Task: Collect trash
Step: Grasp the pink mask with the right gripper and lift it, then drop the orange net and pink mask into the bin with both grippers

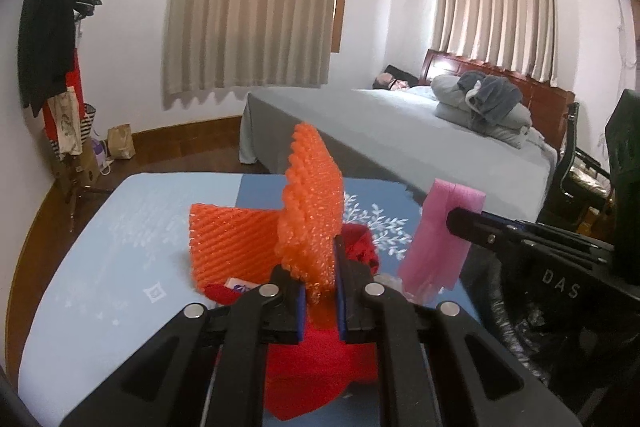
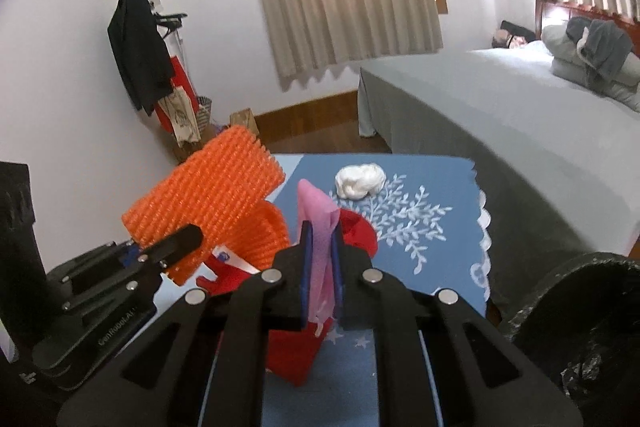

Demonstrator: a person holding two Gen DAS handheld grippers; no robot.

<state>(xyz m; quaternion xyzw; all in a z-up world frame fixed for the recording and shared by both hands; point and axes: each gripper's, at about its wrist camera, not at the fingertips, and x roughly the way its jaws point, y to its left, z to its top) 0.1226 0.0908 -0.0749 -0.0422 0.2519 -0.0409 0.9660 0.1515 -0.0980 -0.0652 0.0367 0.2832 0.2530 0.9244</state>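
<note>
A: Left gripper, status?

B: Fingers pinching the orange foam net near its bottom edge. Net stands up from the grip, lifted above the desk. 2nd orange net piece sits behind it, to the left, low over the desk.

A: Right gripper?

B: Fingers clamped on a pink foam sheet, held upright w/ the top poking out above the tips. In the left wrist view that pink sheet hangs at the right side, above the desk edge.

A: Other trash?

B: White crumpled wad lying on the blue leaf-print cloth, far side of the desk, well apart from both grippers. Red wrapper lies under and just ahead of both grippers, touching the desk. Small white-purple scrap beside it, can't tell what it is.

A: Bin?

B: Black bag at the right, just beside the desk corner. Bed behind it.
</note>
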